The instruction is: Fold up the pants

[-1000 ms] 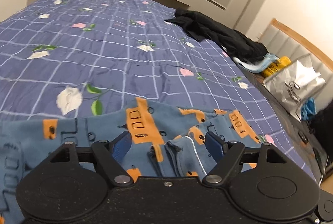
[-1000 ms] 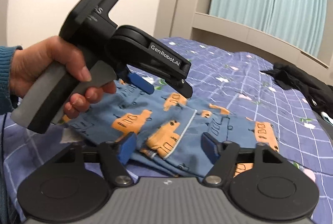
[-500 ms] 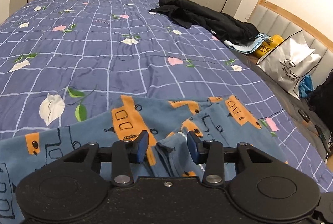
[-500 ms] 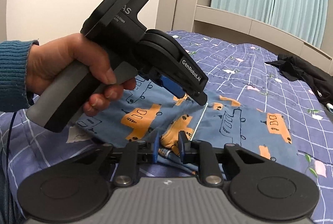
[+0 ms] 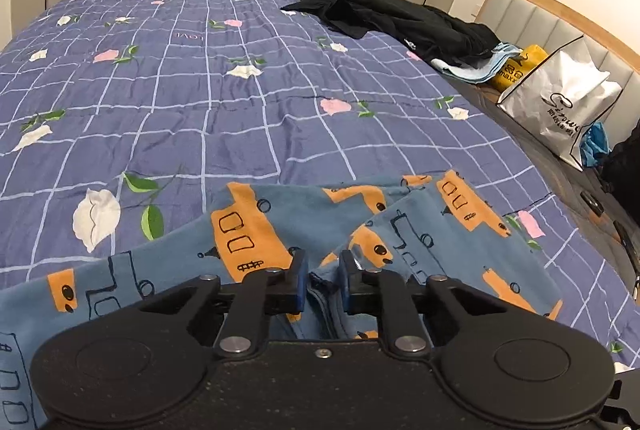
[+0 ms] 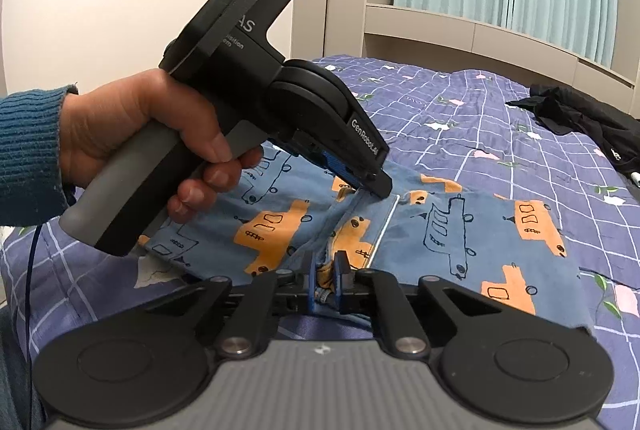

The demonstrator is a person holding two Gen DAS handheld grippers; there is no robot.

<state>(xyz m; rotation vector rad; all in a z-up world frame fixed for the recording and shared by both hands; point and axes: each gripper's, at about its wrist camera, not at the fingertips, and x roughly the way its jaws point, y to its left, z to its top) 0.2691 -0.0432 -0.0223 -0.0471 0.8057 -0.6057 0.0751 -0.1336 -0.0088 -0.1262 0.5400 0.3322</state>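
Pants (image 6: 460, 230), blue with orange trucks, bunched between both pairs of jaws.

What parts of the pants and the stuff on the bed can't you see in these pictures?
- Pants: near part hidden under the left gripper body, left wrist view.
- Pants edge inside the right gripper: hidden by its pads, right wrist view.
- Black clothes: cut off by the right edge there.
- White bag writing: too small.
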